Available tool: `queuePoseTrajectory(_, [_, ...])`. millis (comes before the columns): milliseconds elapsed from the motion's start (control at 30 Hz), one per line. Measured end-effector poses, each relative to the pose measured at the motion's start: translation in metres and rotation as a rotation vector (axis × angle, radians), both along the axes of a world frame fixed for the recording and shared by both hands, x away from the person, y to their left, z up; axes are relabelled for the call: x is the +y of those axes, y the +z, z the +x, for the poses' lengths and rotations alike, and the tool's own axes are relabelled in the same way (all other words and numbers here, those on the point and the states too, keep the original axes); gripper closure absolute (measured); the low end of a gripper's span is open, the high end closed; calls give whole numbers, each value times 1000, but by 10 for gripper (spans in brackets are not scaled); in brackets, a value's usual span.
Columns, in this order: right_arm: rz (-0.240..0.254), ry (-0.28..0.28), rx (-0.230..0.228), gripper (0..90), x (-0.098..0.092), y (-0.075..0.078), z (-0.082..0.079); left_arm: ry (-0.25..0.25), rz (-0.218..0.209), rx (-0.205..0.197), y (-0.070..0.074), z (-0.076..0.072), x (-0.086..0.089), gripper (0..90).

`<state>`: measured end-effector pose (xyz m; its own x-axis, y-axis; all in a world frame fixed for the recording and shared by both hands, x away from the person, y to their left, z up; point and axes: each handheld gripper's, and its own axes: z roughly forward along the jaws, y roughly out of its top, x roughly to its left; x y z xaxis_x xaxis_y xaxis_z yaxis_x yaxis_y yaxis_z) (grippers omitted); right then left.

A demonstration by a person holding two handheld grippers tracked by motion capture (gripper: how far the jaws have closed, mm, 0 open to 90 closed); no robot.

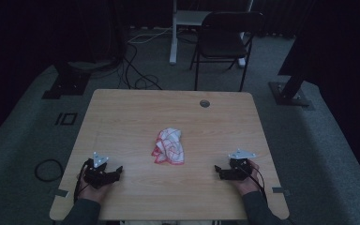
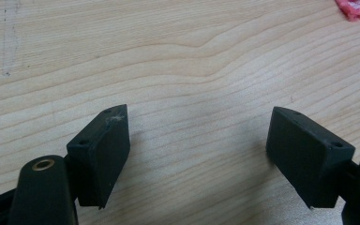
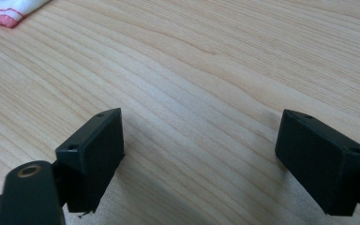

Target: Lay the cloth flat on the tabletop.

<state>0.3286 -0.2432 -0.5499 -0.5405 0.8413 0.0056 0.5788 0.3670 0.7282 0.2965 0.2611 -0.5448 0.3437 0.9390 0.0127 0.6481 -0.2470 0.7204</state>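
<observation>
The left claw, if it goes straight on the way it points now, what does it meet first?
Probably nothing soon: the left claw is open over the bare table, pointing inward. The red-and-white cloth lies off that line, so a miss looks likely; depth is unclear.

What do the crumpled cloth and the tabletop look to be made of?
Cloth: soft woven fabric, white with red checks and a red hem; it lies in limp folds. Table: light wood-grain top, smooth and matt, probably laminate rather than solid wood.
</observation>
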Motion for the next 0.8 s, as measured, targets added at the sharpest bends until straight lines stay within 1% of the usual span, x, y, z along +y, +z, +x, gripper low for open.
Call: queuePoseTrajectory(800, [1,-7,0,154,1,0,-1,-1,0,1,0,0,0,225])
